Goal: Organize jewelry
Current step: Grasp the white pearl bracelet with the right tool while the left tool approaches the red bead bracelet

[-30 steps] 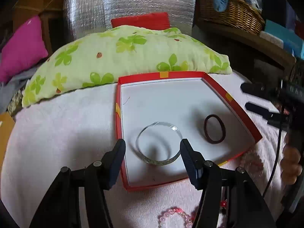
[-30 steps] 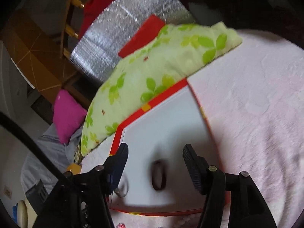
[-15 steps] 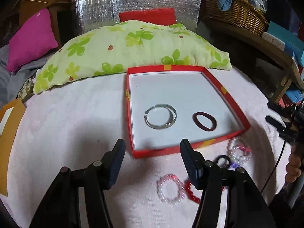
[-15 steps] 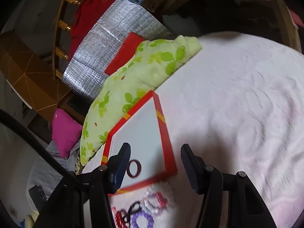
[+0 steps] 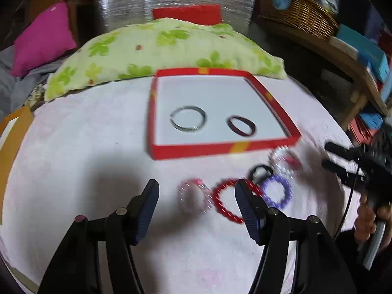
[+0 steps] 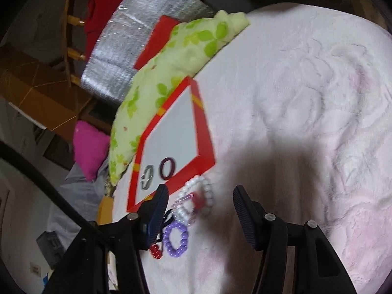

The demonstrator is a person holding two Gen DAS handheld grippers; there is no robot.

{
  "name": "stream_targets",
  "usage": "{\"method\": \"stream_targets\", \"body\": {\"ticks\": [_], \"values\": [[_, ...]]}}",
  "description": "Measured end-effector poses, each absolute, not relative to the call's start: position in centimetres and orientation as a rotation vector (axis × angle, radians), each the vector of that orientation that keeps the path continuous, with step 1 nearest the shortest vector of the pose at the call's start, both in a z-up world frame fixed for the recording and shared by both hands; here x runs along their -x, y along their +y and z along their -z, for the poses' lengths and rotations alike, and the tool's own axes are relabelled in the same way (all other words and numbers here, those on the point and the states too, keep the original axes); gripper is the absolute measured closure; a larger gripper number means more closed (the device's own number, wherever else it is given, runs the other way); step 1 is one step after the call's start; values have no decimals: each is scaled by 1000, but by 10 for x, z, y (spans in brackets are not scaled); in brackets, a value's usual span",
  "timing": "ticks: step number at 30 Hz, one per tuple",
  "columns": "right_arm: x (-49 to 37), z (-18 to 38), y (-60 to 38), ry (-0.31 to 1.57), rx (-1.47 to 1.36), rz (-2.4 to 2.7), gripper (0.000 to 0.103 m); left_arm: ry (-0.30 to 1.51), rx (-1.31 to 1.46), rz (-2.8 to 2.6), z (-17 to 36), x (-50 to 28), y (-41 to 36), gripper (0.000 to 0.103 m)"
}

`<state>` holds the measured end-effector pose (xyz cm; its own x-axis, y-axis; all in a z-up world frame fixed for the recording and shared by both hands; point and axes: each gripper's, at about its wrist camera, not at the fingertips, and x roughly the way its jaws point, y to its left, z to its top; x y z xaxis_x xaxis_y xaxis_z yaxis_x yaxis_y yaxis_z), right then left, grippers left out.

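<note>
A red box (image 5: 220, 147) with a white floor holds a silver bangle (image 5: 188, 122) and a dark maroon ring bracelet (image 5: 241, 126). In front of it on the pink blanket lie loose bracelets: a pink-clear one (image 5: 193, 196), a red beaded one (image 5: 224, 199), a purple one (image 5: 278, 193), a white pearl one (image 5: 281, 156) and a black hair tie (image 5: 262, 171). My left gripper (image 5: 197, 205) hovers over the pink-clear and red ones, its jaws opening and empty. My right gripper (image 6: 201, 210) is open above the pearl bracelet (image 6: 202, 191), gripping nothing; the purple bracelet (image 6: 175, 241) lies by its left finger.
A green flowered pillow (image 5: 159, 49) lies behind the box, with a pink cushion (image 5: 41, 36) at far left. A wicker basket (image 5: 306, 17) stands on a wooden shelf at the right. A person's hand (image 5: 367, 218) holds the right gripper (image 5: 335, 157) at the blanket's right side.
The left gripper drew back from the box, leaving the silver bangle inside; the loose bracelets came into view under it. The right gripper swung from over the box to the bracelet pile.
</note>
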<state>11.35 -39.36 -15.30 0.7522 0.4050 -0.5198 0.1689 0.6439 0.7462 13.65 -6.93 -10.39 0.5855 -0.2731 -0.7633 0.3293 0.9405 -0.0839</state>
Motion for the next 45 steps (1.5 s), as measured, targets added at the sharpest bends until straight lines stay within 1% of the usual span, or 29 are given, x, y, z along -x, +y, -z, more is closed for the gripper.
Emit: {"method": "stream_targets", "body": {"ticks": [2,3,5,7,8,14,18,19,20,21,23,24,25,26,27,34,36,37,39,40,41,42,43,44,45], "values": [[-114,150,-388,722,-837,-151,49,892,-119,354,113,-134,-79,38],[-115,149,-384,727,-809,-149,55,897,-132,365,116,-134,-82,38],[-120,148,-374,739,-753,-152,60,893,-145,383,121,-133,-86,38],[-124,144,-361,742,-672,-154,61,898,-154,392,125,-134,-88,38],[-125,143,-355,743,-640,-161,64,903,-153,401,128,-135,-89,38],[-144,156,-320,805,-466,-150,64,955,-137,423,145,-140,-89,38],[-146,159,-311,801,-388,-123,64,943,-133,433,145,-139,-88,38],[-145,159,-308,799,-369,-125,67,939,-136,440,145,-138,-89,38],[-145,159,-307,800,-360,-130,77,934,-139,445,145,-136,-89,39],[-145,160,-306,808,-355,-138,88,926,-149,451,144,-134,-91,41],[-145,161,-304,817,-339,-137,90,911,-177,458,143,-131,-95,53],[-143,160,-303,811,-332,-142,94,906,-190,461,143,-130,-96,57],[-141,157,-302,800,-332,-152,94,906,-199,462,144,-130,-97,63],[-140,155,-301,788,-330,-156,94,909,-202,460,145,-131,-96,67],[-137,152,-300,768,-330,-159,94,913,-202,456,146,-132,-96,68],[-126,142,-330,680,-460,-128,94,938,-146,444,146,-139,-86,69],[-125,143,-337,673,-489,-122,94,947,-113,470,144,-139,-85,68],[-126,144,-340,682,-507,-122,94,947,-99,485,142,-139,-85,66],[-127,147,-342,705,-529,-130,94,941,-83,503,139,-137,-86,49],[-129,148,-342,720,-532,-137,94,933,-69,519,137,-135,-86,37],[-130,149,-340,733,-529,-142,90,923,-65,531,135,-133,-87,36],[-130,149,-338,742,-522,-148,81,911,-73,544,134,-131,-89,36],[-131,149,-334,747,-507,-151,75,901,-98,550,133,-128,-93,36],[-131,149,-331,750,-496,-150,60,899,-117,547,134,-126,-95,36],[-131,149,-328,746,-479,-145,48,903,-145,541,138,-126,-98,36]]}}
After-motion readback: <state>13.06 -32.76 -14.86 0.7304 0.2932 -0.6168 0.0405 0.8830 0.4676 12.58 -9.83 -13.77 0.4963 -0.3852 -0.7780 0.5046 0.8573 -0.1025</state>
